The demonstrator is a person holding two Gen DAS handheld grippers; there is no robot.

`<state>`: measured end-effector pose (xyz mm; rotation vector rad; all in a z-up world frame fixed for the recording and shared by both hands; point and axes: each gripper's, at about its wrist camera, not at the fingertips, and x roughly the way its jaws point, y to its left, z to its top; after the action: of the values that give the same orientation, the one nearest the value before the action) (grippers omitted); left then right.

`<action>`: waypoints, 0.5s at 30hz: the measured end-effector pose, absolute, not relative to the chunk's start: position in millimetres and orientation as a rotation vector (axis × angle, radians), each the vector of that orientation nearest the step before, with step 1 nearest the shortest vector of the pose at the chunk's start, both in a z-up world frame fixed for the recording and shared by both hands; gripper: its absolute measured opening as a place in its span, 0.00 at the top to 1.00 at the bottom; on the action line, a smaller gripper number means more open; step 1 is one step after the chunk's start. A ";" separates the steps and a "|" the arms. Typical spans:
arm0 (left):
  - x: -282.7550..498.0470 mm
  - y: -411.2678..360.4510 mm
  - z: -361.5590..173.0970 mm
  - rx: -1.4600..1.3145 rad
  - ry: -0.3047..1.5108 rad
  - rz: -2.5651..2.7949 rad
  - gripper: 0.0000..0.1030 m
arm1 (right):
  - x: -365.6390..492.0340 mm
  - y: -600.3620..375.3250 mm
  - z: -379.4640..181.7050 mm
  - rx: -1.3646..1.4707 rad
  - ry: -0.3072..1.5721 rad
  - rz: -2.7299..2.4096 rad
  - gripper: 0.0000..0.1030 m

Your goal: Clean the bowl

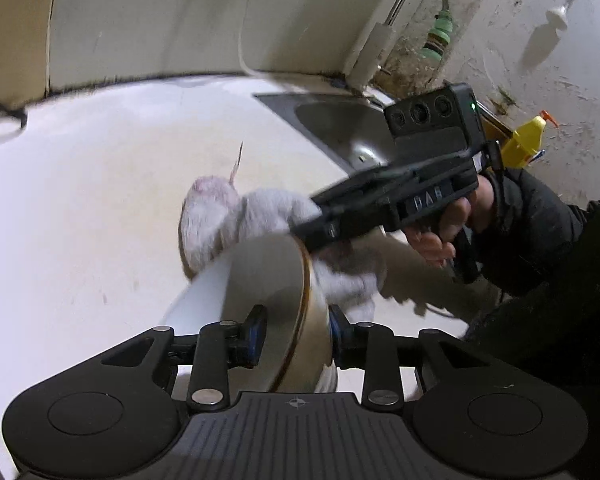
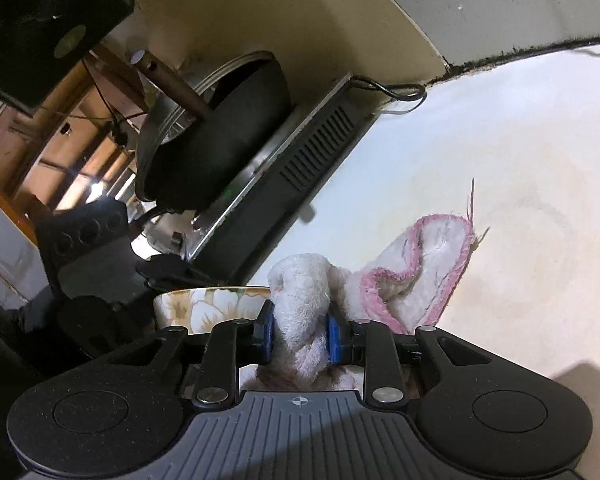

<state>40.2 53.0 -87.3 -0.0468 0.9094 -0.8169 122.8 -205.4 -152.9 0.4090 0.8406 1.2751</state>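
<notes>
Evidently the wiping step is in hand. The bowl (image 1: 260, 292) is held tilted above the worktop (image 1: 80, 200), its wall clamped between the fingers of the left gripper (image 1: 298, 334), one inside and one outside the rim. A pink-edged cloth (image 2: 304, 300) is clenched in the right gripper (image 2: 300, 336) and is pressed against the bowl's outer side. Next, a sweep of the cloth around the wall is probably called for, with the bowl kept firmly pinched so that it is not knocked loose.
</notes>
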 end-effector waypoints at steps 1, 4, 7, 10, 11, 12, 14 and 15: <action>43.0 50.6 -84.3 -0.053 0.900 -0.823 0.71 | 121.6 -210.2 -150.6 0.409 0.827 1.267 0.75; 49.8 40.7 -78.4 -0.040 0.883 -0.852 0.75 | 117.3 -224.6 -145.5 0.387 0.789 1.211 0.75; 49.8 32.2 -77.0 0.012 0.884 -0.875 0.76 | 111.2 -231.8 -138.2 0.312 0.752 1.142 0.75; 40.6 30.1 -67.9 0.081 0.863 -0.878 0.75 | 107.4 -236.8 -132.3 0.323 0.699 1.123 0.75; 35.0 31.2 -62.9 0.121 0.847 -0.877 0.74 | 107.3 -239.2 -131.9 0.330 0.687 1.121 0.75; 29.3 32.5 -58.5 0.163 0.832 -0.873 0.73 | 107.1 -242.6 -129.9 0.350 0.664 1.112 0.75; 22.8 37.3 -55.6 0.206 0.826 -0.862 0.69 | 108.3 -250.9 -126.4 0.380 0.633 1.077 0.75; 20.5 40.2 -55.2 0.214 0.828 -0.857 0.68 | 108.9 -254.8 -124.9 0.386 0.621 1.062 0.75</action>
<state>20.5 40.2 -55.2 0.2135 0.8277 -0.8566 108.9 -254.8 -124.9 0.3858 0.6211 1.0618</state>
